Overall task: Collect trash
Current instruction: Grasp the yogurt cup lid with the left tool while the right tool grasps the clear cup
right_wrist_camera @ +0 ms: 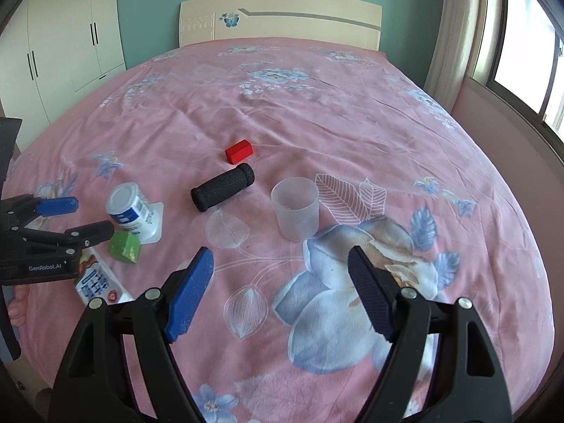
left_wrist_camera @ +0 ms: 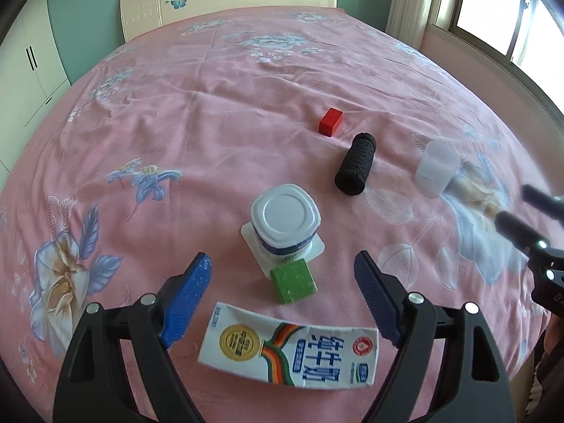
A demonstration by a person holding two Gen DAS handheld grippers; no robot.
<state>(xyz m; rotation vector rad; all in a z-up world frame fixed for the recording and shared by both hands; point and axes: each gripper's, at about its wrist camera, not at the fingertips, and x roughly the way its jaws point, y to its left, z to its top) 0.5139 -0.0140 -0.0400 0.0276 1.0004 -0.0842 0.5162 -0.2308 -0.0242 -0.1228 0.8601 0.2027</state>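
Note:
A flattened milk carton lies on the pink bed between my left gripper's open fingers; it also shows in the right wrist view. Just beyond it sit a green block and an upside-down yogurt cup. Farther off are a black foam roll, a red block and a clear plastic cup. My right gripper is open and empty, a little short of the clear cup; it shows at the right of the left wrist view.
The bed has a pink floral sheet and a cream headboard at the far end. White wardrobes stand to the left. A window with a curtain is on the right, past the bed's edge.

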